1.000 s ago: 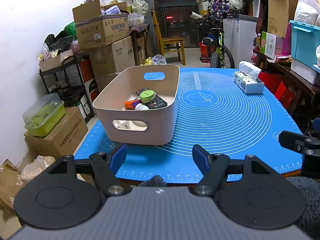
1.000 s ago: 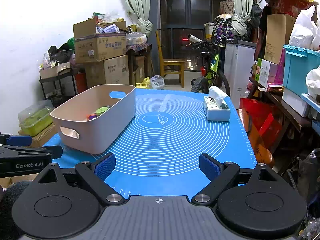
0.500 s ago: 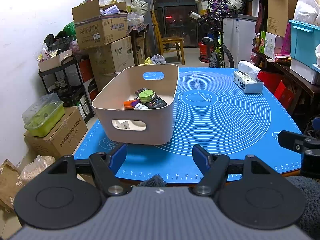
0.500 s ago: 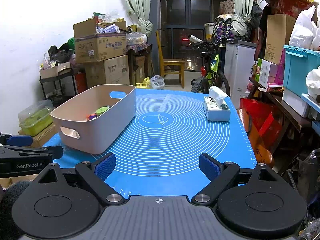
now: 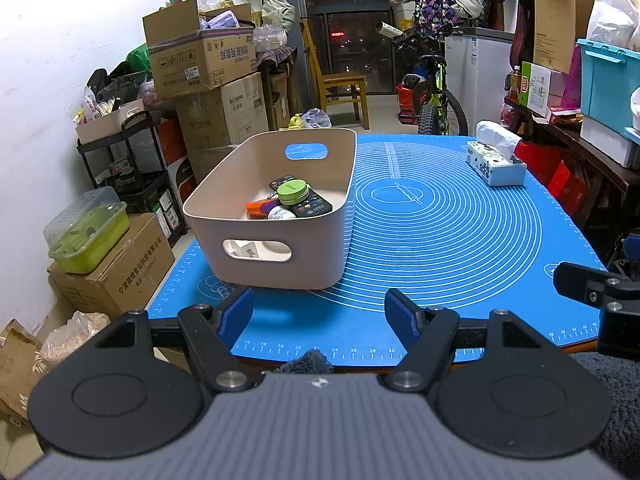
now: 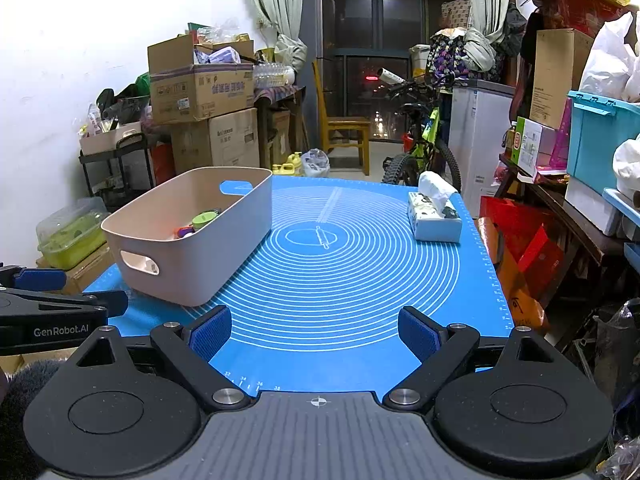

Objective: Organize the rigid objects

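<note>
Both the left gripper [image 5: 319, 316] and the right gripper [image 6: 315, 334] hung with fingers spread and empty over the blue mat [image 5: 460, 240], while the beige bin [image 5: 276, 236] (green tin [image 5: 293, 193], remote [image 5: 310, 204] inside) sat on the mat's left part.

**Cluttered storeroom at night**

A white wall [image 5: 60, 40] runs along the left, with stacked cardboard boxes [image 5: 208, 80] and a black shelf rack [image 5: 132, 160] against it. Pale curtains [image 6: 272, 8] frame a dark window [image 6: 384, 60]. A wooden chair [image 5: 340, 88], a bicycle [image 5: 432, 92] and a white cabinet [image 6: 476, 128] stand beyond the table.
</note>
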`<state>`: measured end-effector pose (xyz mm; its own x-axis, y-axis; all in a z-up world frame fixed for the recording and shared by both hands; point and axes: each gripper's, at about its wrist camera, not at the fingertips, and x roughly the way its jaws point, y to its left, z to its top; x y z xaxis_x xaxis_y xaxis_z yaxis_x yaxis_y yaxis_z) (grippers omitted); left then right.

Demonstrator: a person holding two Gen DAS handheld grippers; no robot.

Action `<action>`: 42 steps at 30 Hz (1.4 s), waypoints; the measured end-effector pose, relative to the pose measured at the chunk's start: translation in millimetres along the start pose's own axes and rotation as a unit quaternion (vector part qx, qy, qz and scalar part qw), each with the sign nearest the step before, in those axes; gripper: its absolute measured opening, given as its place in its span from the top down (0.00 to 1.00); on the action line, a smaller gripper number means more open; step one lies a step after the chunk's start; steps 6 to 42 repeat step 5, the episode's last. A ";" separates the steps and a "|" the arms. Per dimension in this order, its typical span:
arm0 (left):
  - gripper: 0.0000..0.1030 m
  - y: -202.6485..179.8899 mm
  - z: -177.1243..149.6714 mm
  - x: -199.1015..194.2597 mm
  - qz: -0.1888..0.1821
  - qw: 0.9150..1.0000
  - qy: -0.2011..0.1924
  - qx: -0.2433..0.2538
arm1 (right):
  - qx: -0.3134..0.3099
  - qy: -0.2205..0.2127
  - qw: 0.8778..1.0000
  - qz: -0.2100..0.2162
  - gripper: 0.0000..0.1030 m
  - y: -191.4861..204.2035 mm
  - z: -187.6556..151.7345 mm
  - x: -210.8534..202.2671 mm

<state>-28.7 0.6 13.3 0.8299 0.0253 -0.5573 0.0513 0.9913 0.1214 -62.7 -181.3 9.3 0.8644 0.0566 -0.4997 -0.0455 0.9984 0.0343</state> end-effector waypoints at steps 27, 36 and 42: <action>0.29 0.0 0.0 0.0 -0.001 1.000 0.001 0.001 | 0.000 0.001 1.000 0.000 0.11 -1.3 0.0 -0.2; 0.29 0.0 0.0 0.0 -0.001 1.000 0.001 0.001 | 0.000 0.001 1.000 0.000 0.11 -1.3 0.0 -0.2; 0.29 0.0 0.0 0.0 -0.001 1.000 0.001 0.001 | 0.000 0.001 1.000 0.000 0.11 -1.3 0.0 -0.2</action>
